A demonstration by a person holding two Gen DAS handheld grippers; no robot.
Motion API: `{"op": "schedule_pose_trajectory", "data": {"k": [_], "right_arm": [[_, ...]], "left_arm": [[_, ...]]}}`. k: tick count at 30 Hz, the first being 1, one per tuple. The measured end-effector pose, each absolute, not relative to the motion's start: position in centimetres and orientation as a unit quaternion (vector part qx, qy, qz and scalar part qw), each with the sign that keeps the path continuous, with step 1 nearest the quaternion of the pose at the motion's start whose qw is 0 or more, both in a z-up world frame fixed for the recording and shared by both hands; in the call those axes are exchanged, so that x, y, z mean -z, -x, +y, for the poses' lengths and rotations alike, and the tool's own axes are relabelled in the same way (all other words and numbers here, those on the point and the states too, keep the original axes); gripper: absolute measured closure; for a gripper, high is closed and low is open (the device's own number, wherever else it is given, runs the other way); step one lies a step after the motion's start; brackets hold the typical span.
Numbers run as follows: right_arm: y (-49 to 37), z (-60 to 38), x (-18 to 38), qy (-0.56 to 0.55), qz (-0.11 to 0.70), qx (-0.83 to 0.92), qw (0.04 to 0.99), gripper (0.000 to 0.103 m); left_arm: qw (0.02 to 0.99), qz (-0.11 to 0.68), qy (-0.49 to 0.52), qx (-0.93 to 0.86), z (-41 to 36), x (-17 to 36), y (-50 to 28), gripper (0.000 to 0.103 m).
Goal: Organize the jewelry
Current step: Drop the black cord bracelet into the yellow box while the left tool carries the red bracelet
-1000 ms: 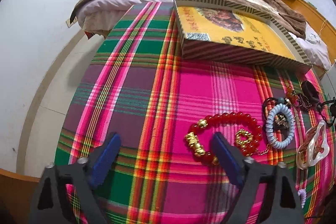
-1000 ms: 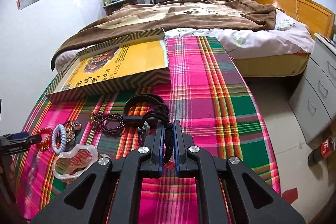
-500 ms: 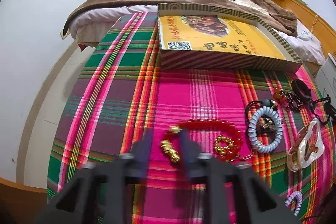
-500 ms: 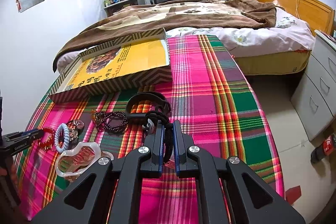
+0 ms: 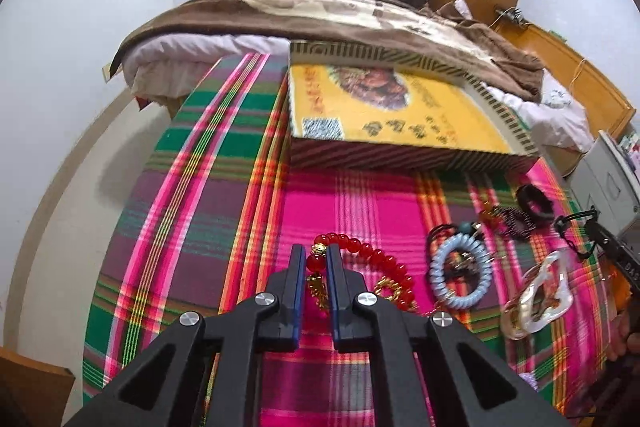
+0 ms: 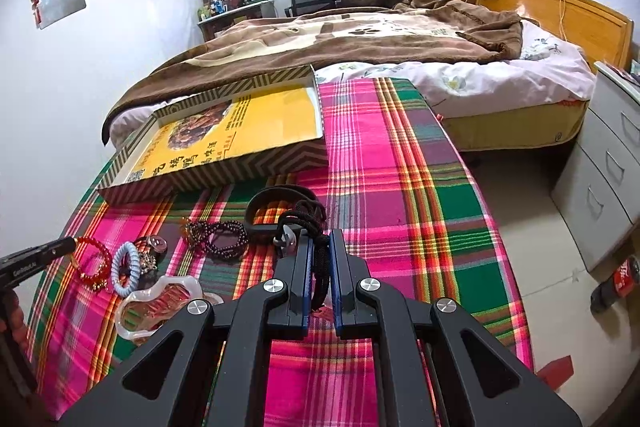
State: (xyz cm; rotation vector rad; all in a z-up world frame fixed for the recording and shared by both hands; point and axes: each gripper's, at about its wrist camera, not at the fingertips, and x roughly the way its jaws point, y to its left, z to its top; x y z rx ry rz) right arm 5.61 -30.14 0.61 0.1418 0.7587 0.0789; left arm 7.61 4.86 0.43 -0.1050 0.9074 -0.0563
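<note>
The left tool (image 5: 316,259) is clamped on the red glass-bead bracelet with gold charms (image 5: 362,255), low on the plaid-clothed counter (image 5: 192,211). The right tool (image 6: 320,247) pinches a black braided cord (image 6: 304,219). At 2 o'clock of the bracelet lies a pale-blue spiral hair tie (image 5: 460,271). Bare cloth runs toward 11 o'clock to the counter's edge. Farther, at 12 o'clock, sits the flat yellow-lidded striped cardboard box (image 5: 400,115).

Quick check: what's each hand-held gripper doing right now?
Left hand-held gripper: shut on the red bead bracelet.
Right hand-held gripper: shut on the black cord.
</note>
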Motion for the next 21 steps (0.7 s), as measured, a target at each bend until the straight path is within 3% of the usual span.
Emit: {"op": "schedule_pose_trajectory", "data": {"k": [21], "right_arm": [[-5.9, -29.5, -5.0, -0.051, 0.330, -0.047, 0.941, 0.095]], "left_arm": [[0.924, 0.371, 0.043, 0.085, 2.9, -6.6, -8.0, 0.093]]}}
